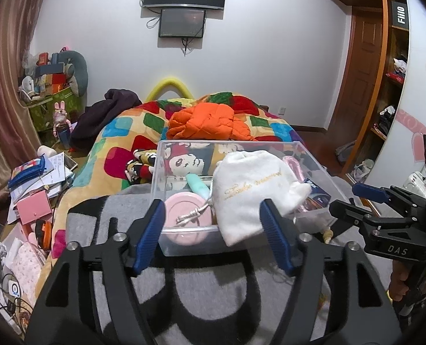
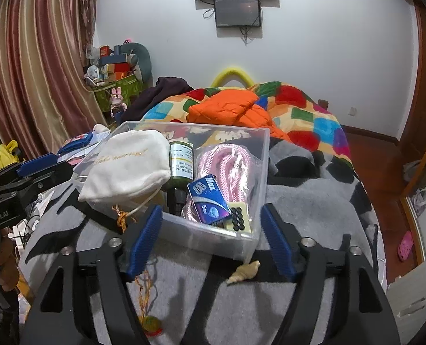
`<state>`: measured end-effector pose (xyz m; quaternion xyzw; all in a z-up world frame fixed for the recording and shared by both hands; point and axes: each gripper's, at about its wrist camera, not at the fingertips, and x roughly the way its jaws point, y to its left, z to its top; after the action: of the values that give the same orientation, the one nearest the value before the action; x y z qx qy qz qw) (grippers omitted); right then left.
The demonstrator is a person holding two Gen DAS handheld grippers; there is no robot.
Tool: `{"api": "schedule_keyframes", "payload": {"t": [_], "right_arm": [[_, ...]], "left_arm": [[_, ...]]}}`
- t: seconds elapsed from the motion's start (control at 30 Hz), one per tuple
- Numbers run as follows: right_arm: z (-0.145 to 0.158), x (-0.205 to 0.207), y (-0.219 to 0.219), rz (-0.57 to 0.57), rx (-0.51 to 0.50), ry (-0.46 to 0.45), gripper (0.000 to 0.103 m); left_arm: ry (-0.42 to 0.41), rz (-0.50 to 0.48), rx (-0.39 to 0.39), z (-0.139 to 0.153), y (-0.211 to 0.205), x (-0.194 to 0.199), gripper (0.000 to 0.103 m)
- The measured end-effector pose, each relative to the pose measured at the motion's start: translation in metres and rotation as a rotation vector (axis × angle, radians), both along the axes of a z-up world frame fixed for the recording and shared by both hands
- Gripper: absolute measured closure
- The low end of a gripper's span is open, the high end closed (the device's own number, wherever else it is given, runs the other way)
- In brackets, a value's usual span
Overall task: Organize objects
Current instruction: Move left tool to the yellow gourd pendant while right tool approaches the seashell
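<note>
On a grey-and-black blanket (image 2: 313, 210) spread over the near end of the bed stands a clear rectangular plastic box (image 1: 184, 241), its long axis running across the bed in the left wrist view and its near corner pointing toward the camera in the right wrist view. A white drawstring cloth pouch with gold script (image 1: 250, 192) lies draped over the box's front rim, its neck hanging outside toward the cameras and its body inside; its cord trails down the wall. Inside the box are a round pink compact (image 1: 184, 210), a mint-green oblong object (image 1: 197, 187), a dark green bottle with a white label (image 2: 181, 172) lying with its black cap toward the near wall, a coil of pink rope in a clear bag (image 2: 227, 166), a small blue packet (image 2: 208, 199) and a pale card of black dots (image 2: 239, 215). The left gripper (image 1: 213, 235) has its blue pads spread wide on either side of the pouch's hanging end — neither pad presses on it. The right gripper (image 2: 211, 241) is likewise spread apart, straddling the box's near corner without touching it, holding nothing. On the blanket just beside that corner lies a cream spiral seashell (image 2: 244, 271), its point aimed left, and an orange braided cord with a round charm (image 2: 146, 302) runs lengthwise toward the camera.
</note>
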<state>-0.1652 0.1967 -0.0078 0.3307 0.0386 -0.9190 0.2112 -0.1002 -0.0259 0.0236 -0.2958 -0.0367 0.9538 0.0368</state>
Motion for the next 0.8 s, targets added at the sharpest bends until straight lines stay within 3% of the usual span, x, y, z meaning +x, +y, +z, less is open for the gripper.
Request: {"api": "schedule_keyframes", "payload": {"t": [0.17, 0.3, 0.8], "right_arm": [[0.001, 0.009, 0.009, -0.013, -0.006, 0.001, 0.029], [0.0, 0.014, 0.017, -0.025, 0.0, -0.005, 0.028], [-0.024, 0.026, 0.055, -0.103, 0.011, -0.063, 0.028]], "left_arm": [[-0.009, -0.009, -0.011, 0.0, 0.008, 0.007, 0.028], [-0.014, -0.019, -0.02, -0.002, 0.014, 0.013, 0.018], [-0.088, -0.089, -0.049, -0.029, 0.047, 0.026, 0.016]]}}
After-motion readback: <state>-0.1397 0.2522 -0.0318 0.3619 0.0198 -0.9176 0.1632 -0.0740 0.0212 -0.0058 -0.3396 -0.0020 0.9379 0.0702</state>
